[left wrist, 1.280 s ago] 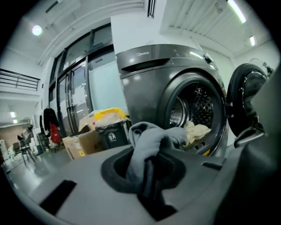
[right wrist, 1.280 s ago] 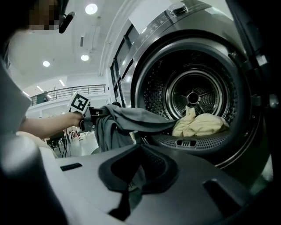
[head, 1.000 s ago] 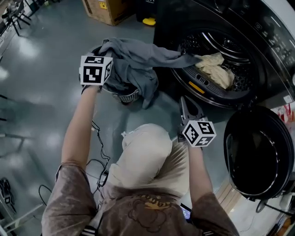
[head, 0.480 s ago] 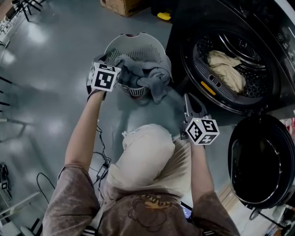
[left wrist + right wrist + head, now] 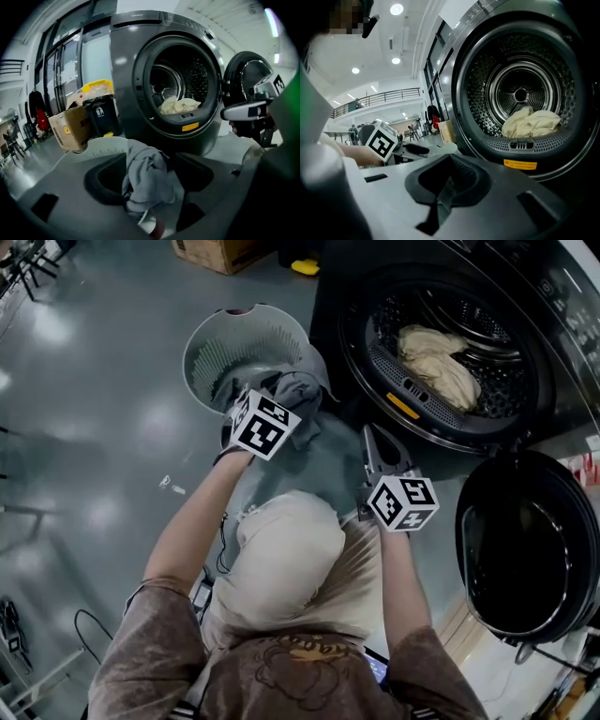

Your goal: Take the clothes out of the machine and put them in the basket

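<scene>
Opening: left hand-held gripper [image 5: 151, 185] jaws are parting, about half wide. Grey garment [image 5: 302, 390] hangs between them; pads are not seen pressing on it. In the head view the garment is draped over the basket [image 5: 199, 345] rim at the basket's 4 o'clock side, partly inside and partly outside toward the machine [image 5: 326, 315].

Basket stands on the floor [image 5: 112, 427] at 11 o'clock from the person's head [image 5: 286, 554]. Machine is at 1 o'clock, with its door [image 5: 525, 549] swung open at 3 o'clock. Beige clothes [image 5: 433, 357] lie low in the drum [image 5: 502, 395].

Right hand-held gripper [image 5: 372, 437] jaws are narrow, together, with nothing between them. It points at the drum opening, well apart from the beige clothes.

Cardboard box [image 5: 211, 251] sits at 12 o'clock, beyond the basket.
</scene>
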Available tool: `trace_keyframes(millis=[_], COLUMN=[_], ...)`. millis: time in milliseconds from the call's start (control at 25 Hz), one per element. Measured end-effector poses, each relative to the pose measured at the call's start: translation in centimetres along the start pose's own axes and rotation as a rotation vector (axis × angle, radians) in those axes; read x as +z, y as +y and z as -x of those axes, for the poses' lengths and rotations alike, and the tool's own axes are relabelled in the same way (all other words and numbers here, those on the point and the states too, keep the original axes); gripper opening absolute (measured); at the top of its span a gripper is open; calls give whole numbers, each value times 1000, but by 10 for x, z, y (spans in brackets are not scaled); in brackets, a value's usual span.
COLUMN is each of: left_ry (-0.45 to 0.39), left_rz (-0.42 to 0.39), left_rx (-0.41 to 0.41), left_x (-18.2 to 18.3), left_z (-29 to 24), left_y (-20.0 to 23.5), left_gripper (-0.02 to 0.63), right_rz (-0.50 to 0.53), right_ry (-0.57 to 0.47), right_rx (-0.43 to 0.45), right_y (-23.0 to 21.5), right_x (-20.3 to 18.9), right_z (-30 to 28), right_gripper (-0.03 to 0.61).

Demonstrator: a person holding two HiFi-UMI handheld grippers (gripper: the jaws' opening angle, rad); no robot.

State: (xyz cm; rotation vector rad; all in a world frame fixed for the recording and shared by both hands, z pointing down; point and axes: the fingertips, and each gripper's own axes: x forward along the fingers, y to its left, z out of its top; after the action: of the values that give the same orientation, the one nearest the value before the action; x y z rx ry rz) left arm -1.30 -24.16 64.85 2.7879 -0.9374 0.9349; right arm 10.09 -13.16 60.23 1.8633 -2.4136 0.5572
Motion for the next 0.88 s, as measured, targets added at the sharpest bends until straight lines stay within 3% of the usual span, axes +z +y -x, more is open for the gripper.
trace_keyframes(millis=[120, 360, 480, 880], left_ry=[30, 93, 25, -141], left_rz=[4, -8, -50, -85], left_rx=[-23, 13, -6, -226], left_x=[-12, -32, -5, 99], left_z=[-18, -37, -37, -78], left_y=[-13, -16, -32, -106], left_gripper=[314, 252, 239, 279], right_rz=[2, -1, -3, -18], right_ry=[1, 10, 13, -14], right_rx=[-13, -52, -81, -227], right_y=[-5, -20, -29, -70], right_x=[0, -4, -8, 0], right_z=[5, 22, 29, 66], right_gripper=[-2, -2, -2, -2])
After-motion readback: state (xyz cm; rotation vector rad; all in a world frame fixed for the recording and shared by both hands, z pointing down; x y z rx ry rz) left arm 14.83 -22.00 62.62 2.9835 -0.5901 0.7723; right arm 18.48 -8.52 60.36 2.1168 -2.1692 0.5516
